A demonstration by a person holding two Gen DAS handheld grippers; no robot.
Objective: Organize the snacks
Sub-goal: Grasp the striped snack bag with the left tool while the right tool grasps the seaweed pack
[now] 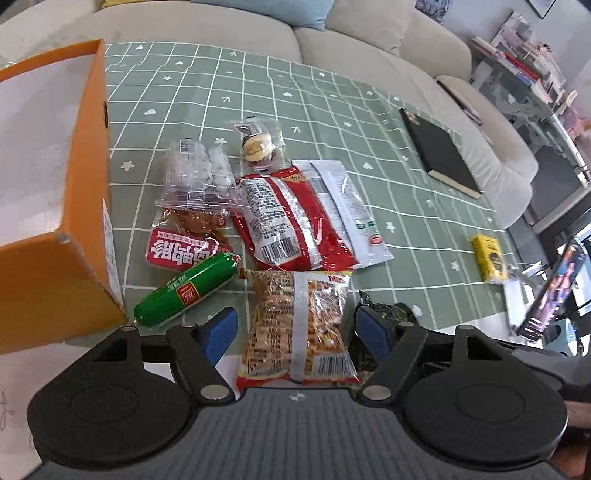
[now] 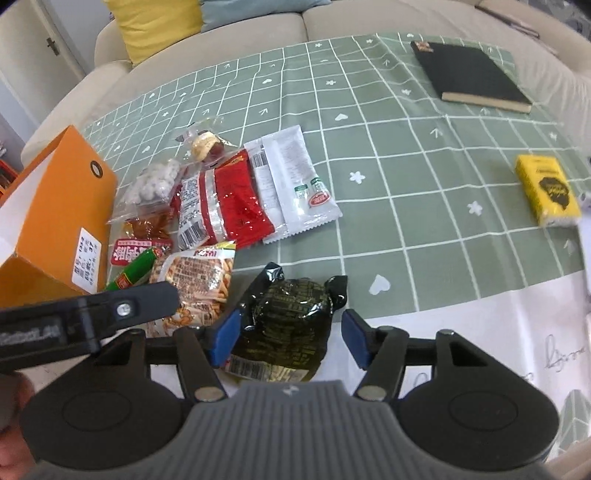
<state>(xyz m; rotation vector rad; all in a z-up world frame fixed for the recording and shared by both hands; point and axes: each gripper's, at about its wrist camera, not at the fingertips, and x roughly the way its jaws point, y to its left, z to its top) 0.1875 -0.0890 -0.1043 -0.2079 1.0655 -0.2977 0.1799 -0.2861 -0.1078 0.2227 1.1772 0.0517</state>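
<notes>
Both grippers spread over separate snack packets beside the orange cardboard box [image 1: 55,206].

Left wrist view: the left gripper [image 1: 293,326], fingers spread, straddles the clear crinkly bag of orange cracker sticks [image 1: 299,328], long axis running away from the camera; closing may crush the sticks. Right wrist view: the right gripper [image 2: 291,338], fingers apart, flanks the dark green foil-wrapped packet [image 2: 286,325], twisted ends pointing away; slick foil may slip.

A beige sofa [image 1: 369,33] is positioned behind the table, which is covered by a green grid-patterned tablecloth [image 1: 332,110] (small white hearts and flowers are printed on it). A yellow cushion [image 2: 159,26] and a light blue cushion [image 2: 255,9] are placed on the sofa. A cluttered bookshelf [image 1: 524,59] is seen at right.
</notes>
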